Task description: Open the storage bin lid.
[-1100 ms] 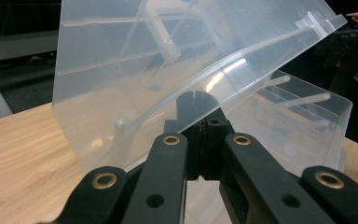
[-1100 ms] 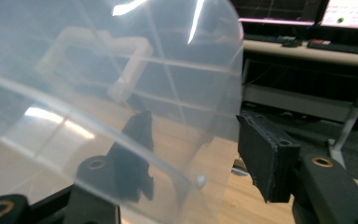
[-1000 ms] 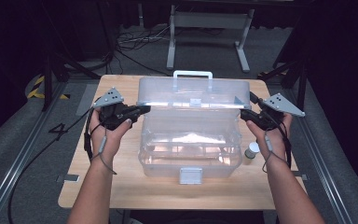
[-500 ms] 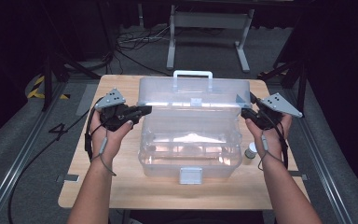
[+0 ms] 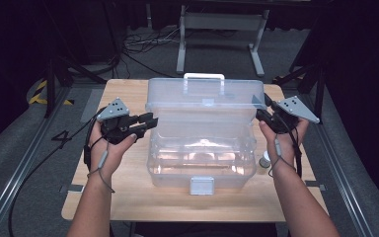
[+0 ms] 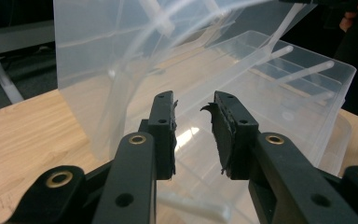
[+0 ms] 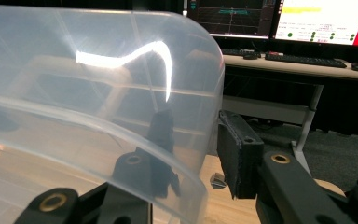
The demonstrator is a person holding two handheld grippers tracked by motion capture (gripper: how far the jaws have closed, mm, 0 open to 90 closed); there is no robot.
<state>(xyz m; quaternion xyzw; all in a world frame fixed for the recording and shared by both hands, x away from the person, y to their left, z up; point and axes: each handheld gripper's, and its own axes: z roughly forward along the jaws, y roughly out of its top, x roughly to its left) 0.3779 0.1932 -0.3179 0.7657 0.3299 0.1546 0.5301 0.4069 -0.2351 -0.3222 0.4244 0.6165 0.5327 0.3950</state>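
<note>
A clear plastic storage box (image 5: pixel 202 158) stands on the wooden table (image 5: pixel 128 197) with its lid (image 5: pixel 202 101) raised upright. My left gripper (image 5: pixel 150 121) is at the lid's left edge. Its jaws have just been opening and stand apart with nothing between them (image 6: pixel 193 126); the box (image 6: pixel 279 84) lies beyond. My right gripper (image 5: pixel 260 114) is at the lid's right edge. Its jaws have just been closing and straddle the lid's (image 7: pixel 98 70) corner (image 7: pixel 196 123). One finger shows through the plastic, with a gap still visible on that side.
A small white-capped bottle (image 5: pixel 265 160) stands on the table right of the box, under my right hand. The box has a front latch (image 5: pixel 202 185) and a lid handle (image 5: pixel 204 76). Dark floor, cables and a metal stand (image 5: pixel 217 29) lie beyond the table.
The left gripper's jaws have come apart and drawn slightly back from the lid's left edge. The right gripper's jaws have narrowed around the lid's right edge. The lid stays upright.
</note>
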